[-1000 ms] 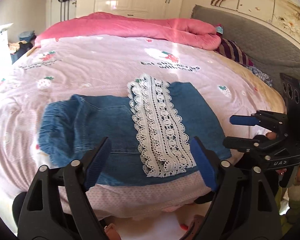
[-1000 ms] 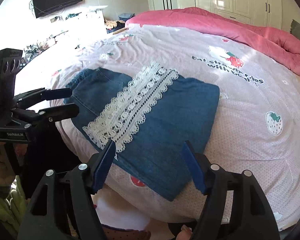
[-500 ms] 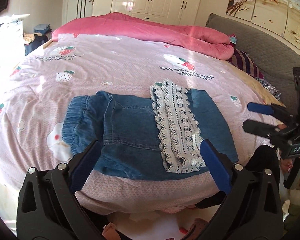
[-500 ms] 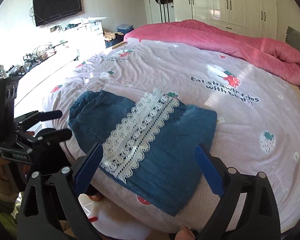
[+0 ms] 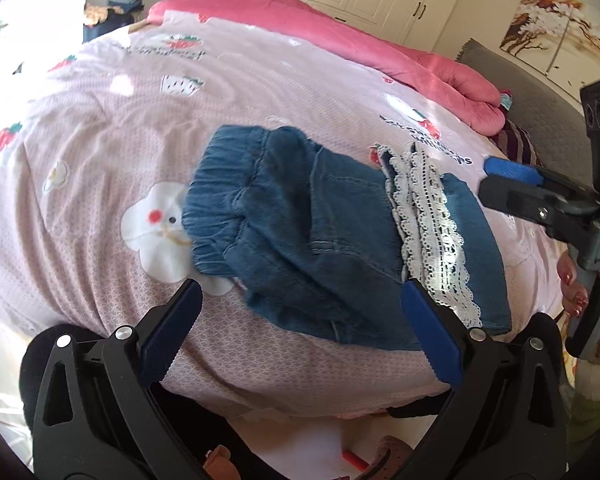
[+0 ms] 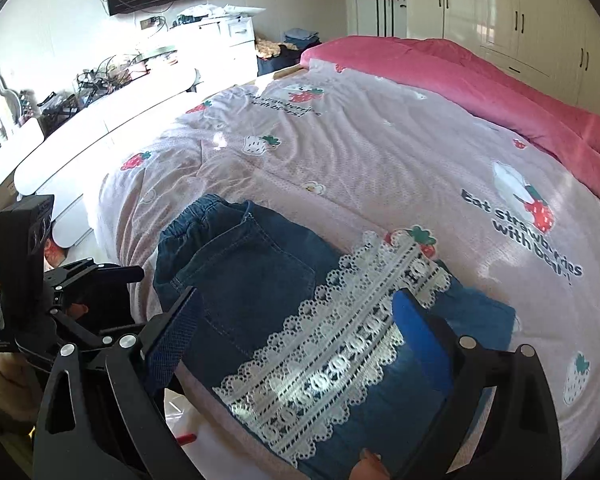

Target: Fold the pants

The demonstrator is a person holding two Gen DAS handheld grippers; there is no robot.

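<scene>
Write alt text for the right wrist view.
Folded denim pants with a white lace band lie on a pink strawberry-print bedspread, framed by the open, empty right gripper. The left gripper is at the left edge.

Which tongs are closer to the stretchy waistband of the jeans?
Left. The left tongs hang open just below the waistband; the right tongs hang open over the lace strip, farther along.
</scene>
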